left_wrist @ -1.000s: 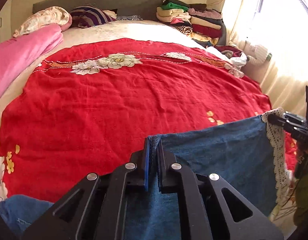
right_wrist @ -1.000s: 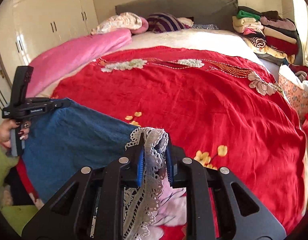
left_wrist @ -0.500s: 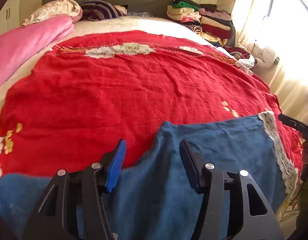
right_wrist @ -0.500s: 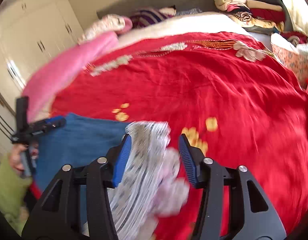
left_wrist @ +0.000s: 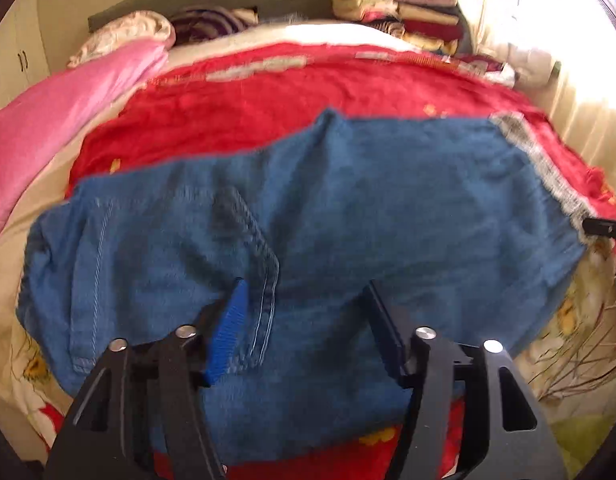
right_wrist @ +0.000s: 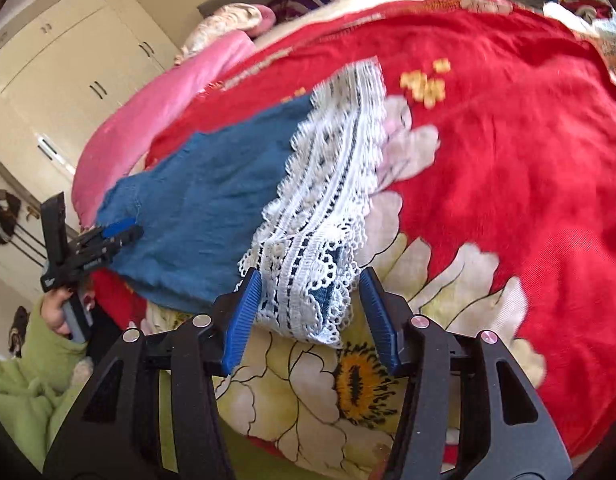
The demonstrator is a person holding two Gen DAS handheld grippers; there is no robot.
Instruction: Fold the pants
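Note:
Blue denim pants (left_wrist: 308, 216) with a white lace hem (left_wrist: 547, 168) lie flat across the near part of the red bedspread (left_wrist: 308, 84). My left gripper (left_wrist: 304, 296) is open, above the pants near a stitched pocket, holding nothing. In the right wrist view my right gripper (right_wrist: 309, 284) is open, its jaws on either side of the lace hem (right_wrist: 327, 184) without pinching it. The left gripper (right_wrist: 108, 236) shows there at the far left edge of the pants (right_wrist: 212, 200). The right gripper's tip (left_wrist: 603, 227) shows at the right edge of the left wrist view.
A pink quilt (left_wrist: 56, 112) lies along the bed's left side. Pillows (left_wrist: 140, 36) and a stack of folded clothes (left_wrist: 403, 12) sit at the headboard. A floral sheet (right_wrist: 387, 360) hangs over the near bed edge. Wardrobes (right_wrist: 60, 72) stand to the left.
Both grippers opened and let go of the pants, which dropped flat onto the bedspread. Both grippers pulled back toward the near bed edge.

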